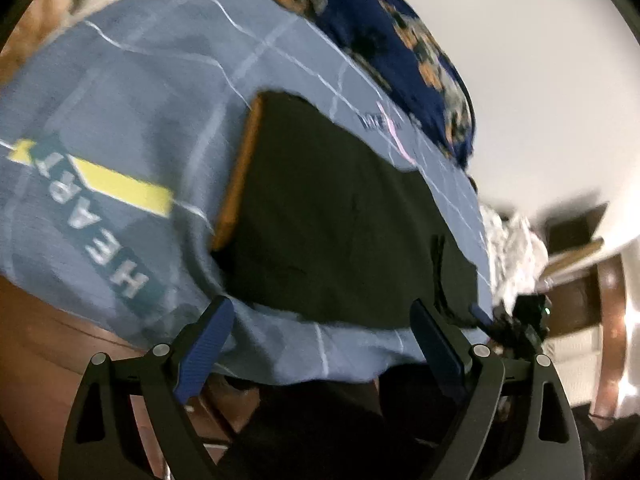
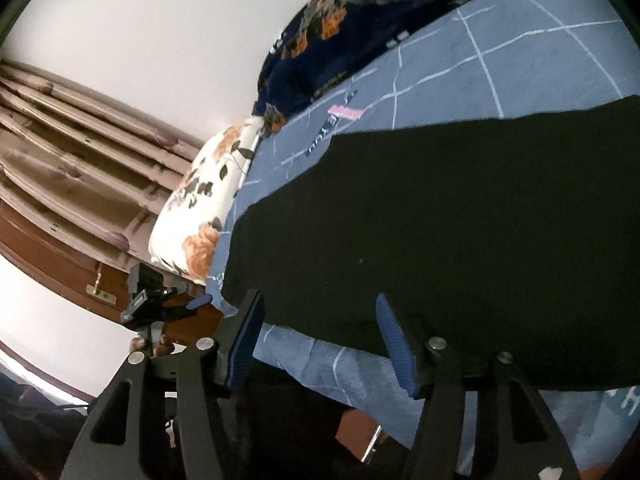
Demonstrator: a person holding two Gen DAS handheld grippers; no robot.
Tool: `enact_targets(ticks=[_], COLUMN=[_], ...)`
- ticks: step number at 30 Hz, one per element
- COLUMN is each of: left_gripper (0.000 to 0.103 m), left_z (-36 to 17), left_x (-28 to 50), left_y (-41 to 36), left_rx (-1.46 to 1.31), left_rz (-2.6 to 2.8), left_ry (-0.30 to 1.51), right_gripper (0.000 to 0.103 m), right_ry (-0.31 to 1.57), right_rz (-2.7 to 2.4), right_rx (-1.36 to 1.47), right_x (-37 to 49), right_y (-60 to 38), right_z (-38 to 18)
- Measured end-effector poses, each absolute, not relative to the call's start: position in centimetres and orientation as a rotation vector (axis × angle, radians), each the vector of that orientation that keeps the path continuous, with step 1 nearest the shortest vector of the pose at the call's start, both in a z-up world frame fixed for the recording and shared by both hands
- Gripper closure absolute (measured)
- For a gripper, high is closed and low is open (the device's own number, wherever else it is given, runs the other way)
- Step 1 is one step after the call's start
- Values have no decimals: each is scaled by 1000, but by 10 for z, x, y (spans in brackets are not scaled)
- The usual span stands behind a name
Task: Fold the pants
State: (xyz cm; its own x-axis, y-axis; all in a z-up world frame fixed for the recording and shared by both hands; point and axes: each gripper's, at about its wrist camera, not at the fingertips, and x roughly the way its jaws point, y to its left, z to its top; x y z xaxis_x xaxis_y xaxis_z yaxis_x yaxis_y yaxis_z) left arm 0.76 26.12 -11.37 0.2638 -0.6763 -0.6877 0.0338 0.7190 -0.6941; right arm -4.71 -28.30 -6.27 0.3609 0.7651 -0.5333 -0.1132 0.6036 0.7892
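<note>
Black pants (image 1: 340,220) lie flat and folded on the blue bedsheet (image 1: 140,100), with an orange band (image 1: 240,172) showing along their left edge. My left gripper (image 1: 322,306) hovers at the pants' near edge, open, with nothing between its fingers. In the right wrist view the pants (image 2: 460,220) fill the middle. My right gripper (image 2: 318,300) is open over their near edge and its pads touch no cloth. Each gripper shows in the other's view, the right one (image 1: 486,318) beside the pants' right end and the left one (image 2: 192,306) off the bed's corner.
A dark blue floral blanket (image 1: 380,28) lies bunched along the far side of the bed (image 2: 340,40). A white floral pillow (image 2: 200,208) sits at the bed's end, by brown wooden furniture (image 2: 60,184). The sheet (image 2: 520,60) hangs over the near edge.
</note>
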Motion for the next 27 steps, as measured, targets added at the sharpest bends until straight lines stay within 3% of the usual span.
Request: enact_targets(ticks=[7, 20, 23, 25, 27], left_gripper=[15, 15, 31, 50, 55], left_z=[-146, -146, -148, -148, -145], left_x=[23, 31, 30, 29, 28], left_y=[247, 251, 255, 255, 257], left_rx=[-682, -689, -668, -628, -628], left_rz=[-498, -483, -459, -428, -414], left_ry=[1282, 1110, 1106, 1115, 1114], right_gripper=[43, 36, 34, 32, 31], right_ry=[1076, 1098, 1088, 1085, 1091], right_rz=[619, 599, 603, 603, 598], right_rx=[739, 761, 783, 784, 780], right_x=[-52, -58, -57, -57, -57], right_y=[-277, -273, -274, -273, -272], right_z=[-66, -73, -73, -73, -75])
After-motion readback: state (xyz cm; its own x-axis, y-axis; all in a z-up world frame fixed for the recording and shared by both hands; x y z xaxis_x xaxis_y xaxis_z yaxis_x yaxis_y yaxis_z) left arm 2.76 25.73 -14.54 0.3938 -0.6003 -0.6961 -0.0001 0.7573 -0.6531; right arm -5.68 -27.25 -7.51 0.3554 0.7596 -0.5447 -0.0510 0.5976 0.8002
